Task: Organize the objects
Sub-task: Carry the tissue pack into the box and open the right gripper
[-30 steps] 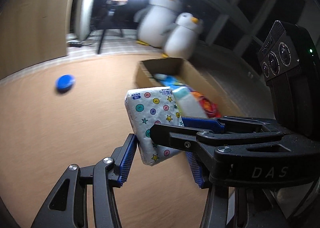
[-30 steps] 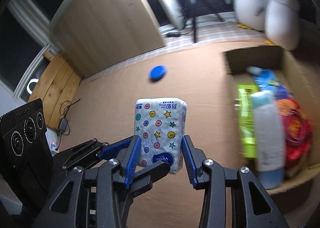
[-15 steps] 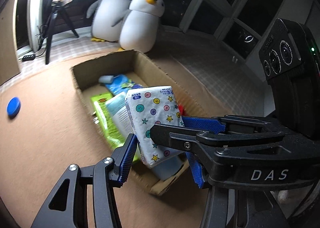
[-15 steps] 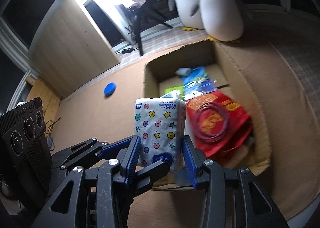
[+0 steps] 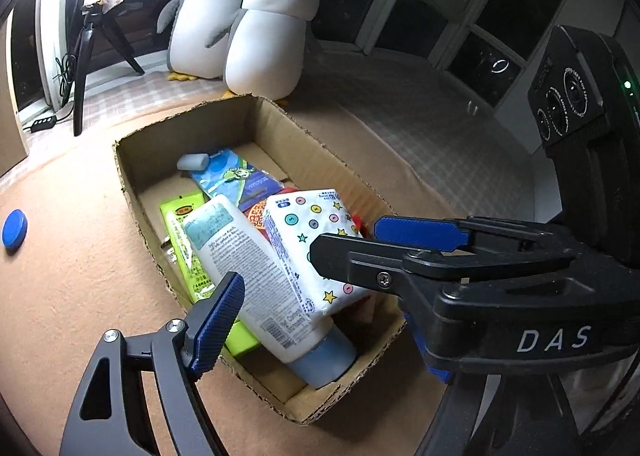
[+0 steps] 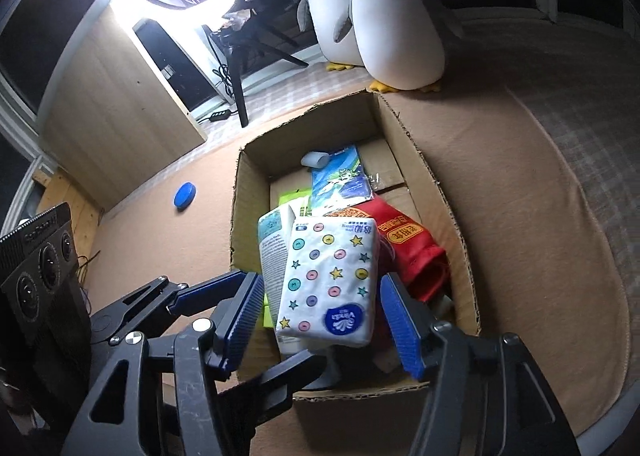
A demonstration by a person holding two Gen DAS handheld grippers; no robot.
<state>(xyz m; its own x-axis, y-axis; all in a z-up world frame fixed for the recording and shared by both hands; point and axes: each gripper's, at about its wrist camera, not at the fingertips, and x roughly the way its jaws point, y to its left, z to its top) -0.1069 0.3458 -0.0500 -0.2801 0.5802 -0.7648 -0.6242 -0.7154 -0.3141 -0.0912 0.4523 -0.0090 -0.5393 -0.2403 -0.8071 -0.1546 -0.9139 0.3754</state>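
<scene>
A: Cardboard box (image 6: 430,171), open-topped, sitting on the tan blanket (image 6: 520,183), two plush penguins (image 6: 394,19) just beyond its far end.
B: Inside: white bottle (image 5: 240,256) with a blue cap lying lengthwise, green packet (image 5: 180,228) beside it, blue pouch (image 5: 236,175) farther back, red bag (image 6: 408,248) along the other wall.
A: Tissue pack (image 6: 332,276), dotted and starred, tilted on top of the bottle and red bag, inside the box.
B: Right claw (image 6: 324,320) spreading, pack between the blue pads (image 6: 400,328) but clear of both.
A: Left claw (image 5: 320,296) spreading too, wide apart, gripping nothing.
B: Blue disc (image 5: 14,228) lying alone on the blanket, well apart from the box.
</scene>
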